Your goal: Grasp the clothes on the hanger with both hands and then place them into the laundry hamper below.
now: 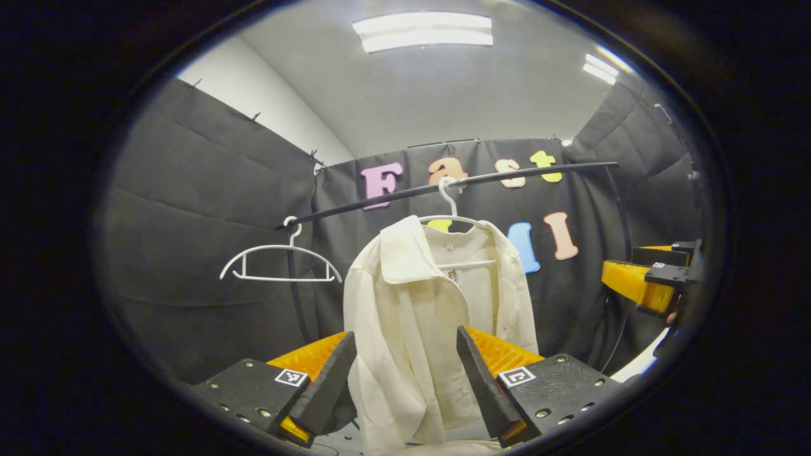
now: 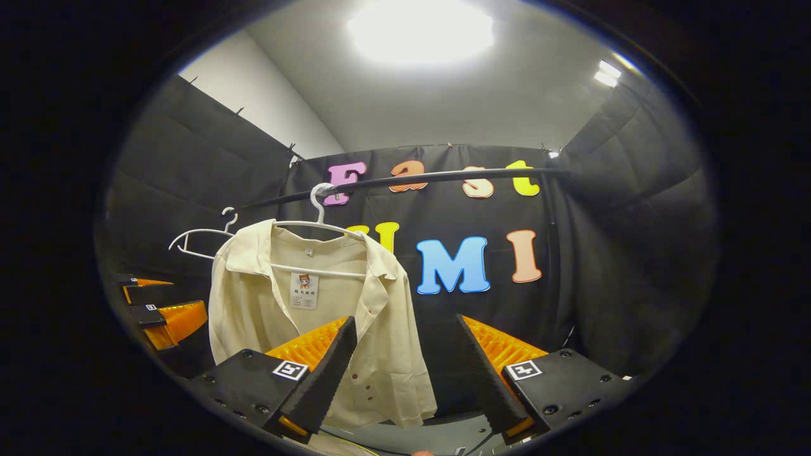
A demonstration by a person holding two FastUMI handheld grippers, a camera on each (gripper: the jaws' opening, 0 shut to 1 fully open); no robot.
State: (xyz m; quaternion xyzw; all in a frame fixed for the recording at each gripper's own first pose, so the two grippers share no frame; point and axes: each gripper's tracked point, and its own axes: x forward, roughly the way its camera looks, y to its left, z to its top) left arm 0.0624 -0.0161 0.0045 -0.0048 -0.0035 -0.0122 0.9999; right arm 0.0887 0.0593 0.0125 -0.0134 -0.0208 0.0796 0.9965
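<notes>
— Left gripper view: how far along?

— Barely begun. My left gripper (image 1: 405, 380) is spread, facing the cream collared cotton shirt (image 1: 431, 316), which hangs on its white plastic hanger (image 1: 451, 215) from the black rail (image 1: 507, 176).

— Right gripper view?

— My right gripper (image 2: 405, 373) is spread, empty. The shirt's neck label (image 2: 304, 291) is too small to read.

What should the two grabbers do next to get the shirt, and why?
Probably move both forward to the cream shirt. The left gripper and right gripper are open, short of it, and it hangs on its hanger from the rail.
</notes>
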